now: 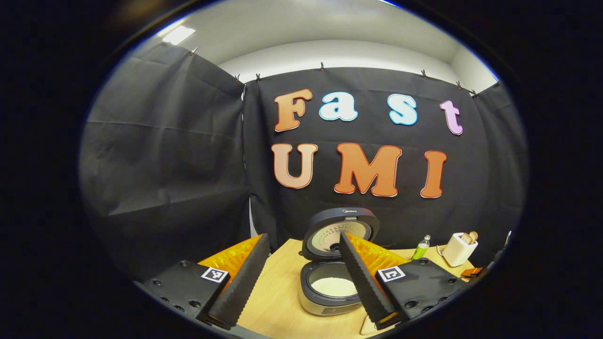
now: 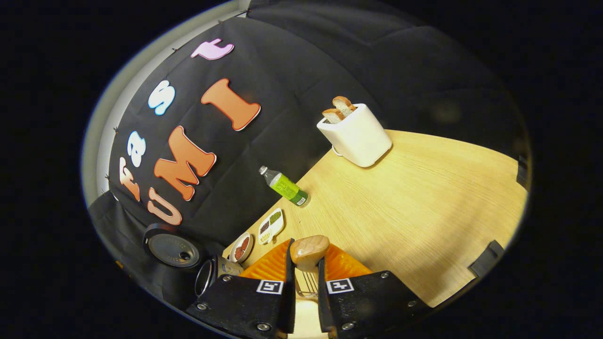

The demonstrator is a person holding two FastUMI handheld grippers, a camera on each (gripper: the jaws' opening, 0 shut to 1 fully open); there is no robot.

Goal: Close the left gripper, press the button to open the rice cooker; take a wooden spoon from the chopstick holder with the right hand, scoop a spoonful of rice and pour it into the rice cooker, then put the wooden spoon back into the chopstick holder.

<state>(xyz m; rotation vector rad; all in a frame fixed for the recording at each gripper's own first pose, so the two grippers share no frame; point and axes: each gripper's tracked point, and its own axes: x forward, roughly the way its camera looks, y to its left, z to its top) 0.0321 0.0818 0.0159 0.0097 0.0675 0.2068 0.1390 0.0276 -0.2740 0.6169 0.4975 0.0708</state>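
Note:
The rice cooker (image 1: 330, 301) stands open on the wooden table, its lid (image 1: 340, 230) raised. White rice (image 1: 334, 286) lies in its pot. My left gripper (image 1: 302, 235) is open, held back from the cooker, which sits between the fingers. My right gripper (image 2: 307, 258) is shut on a wooden spoon (image 2: 309, 247), whose rounded end sticks out past the fingertips. Thin metal wires (image 2: 308, 283) show between the fingers lower down. The open cooker lid (image 2: 173, 245) and pot (image 2: 207, 278) lie off to this gripper's lower left.
A white toaster (image 2: 355, 134) holding bread slices stands at the back of the table (image 2: 424, 212), also the toaster (image 1: 459, 249). A green bottle (image 2: 285, 187), a divided dish (image 2: 271, 223) and a small bowl (image 2: 242, 247) line the wall. Black clips (image 2: 487, 263) sit on the table edge.

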